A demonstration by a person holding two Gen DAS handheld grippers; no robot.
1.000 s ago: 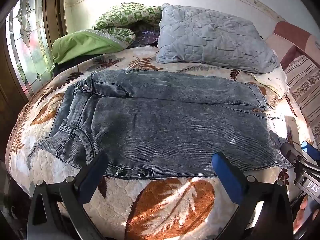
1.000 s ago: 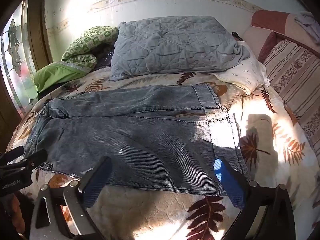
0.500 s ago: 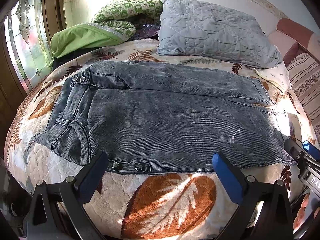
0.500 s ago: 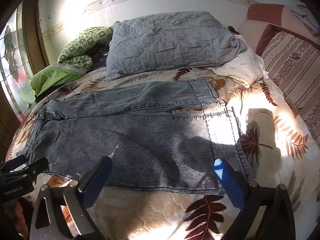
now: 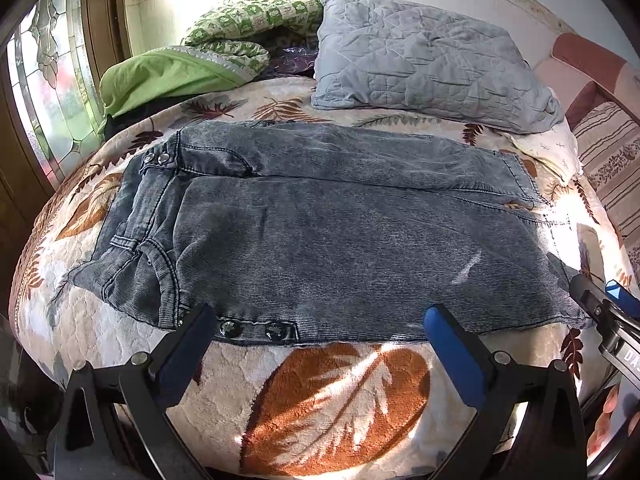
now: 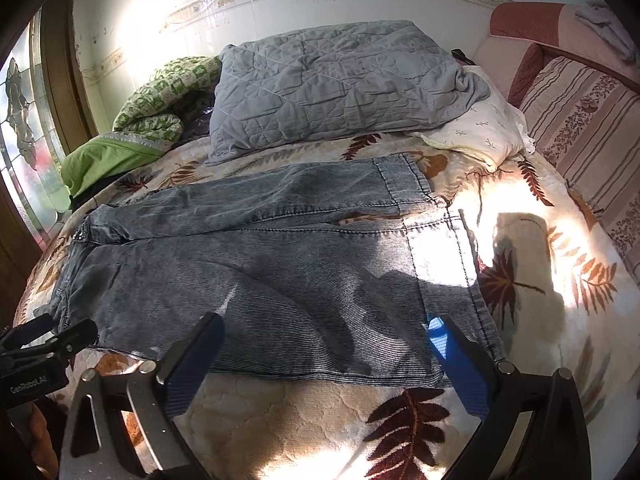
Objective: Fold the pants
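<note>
Grey denim pants (image 5: 320, 232) lie flat across the bed, waistband at the left, leg hems at the right. In the right wrist view the pants (image 6: 256, 272) show both legs side by side, hems sunlit. My left gripper (image 5: 320, 328) hovers open over the near edge beside the waistband snaps, holding nothing. Over the near leg close to the hem, my right gripper (image 6: 326, 340) stands open and empty. Each gripper shows at the edge of the other's view.
A leaf-patterned blanket (image 5: 332, 392) covers the bed. A grey quilted pillow (image 5: 424, 64), a green quilt (image 5: 224, 44) and a white pillow (image 6: 480, 132) sit at the back. A stained-glass window (image 5: 52, 92) is at left, a striped sofa cushion (image 6: 584, 120) at right.
Both grippers have drifted forward and a little higher over the pants, so the pants sit lower and larger in view. Both stay open; the pants have not moved.
</note>
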